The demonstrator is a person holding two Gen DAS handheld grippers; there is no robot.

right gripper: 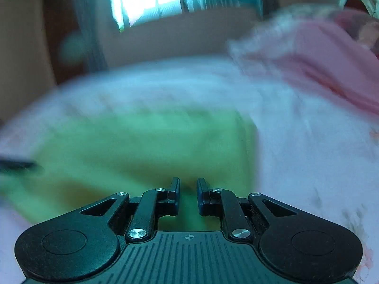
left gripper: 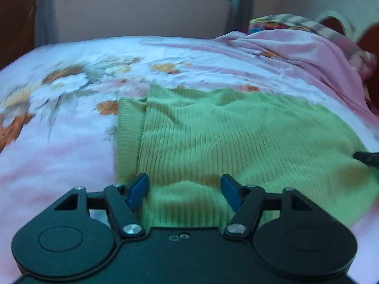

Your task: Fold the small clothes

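A: Where's our green ribbed garment?
B: Flat on the floral bedsheet, near edge. Left gripper gapes wide over its hem.
A: Right gripper?
B: Narrow gap, holding nothing we see; blurred.
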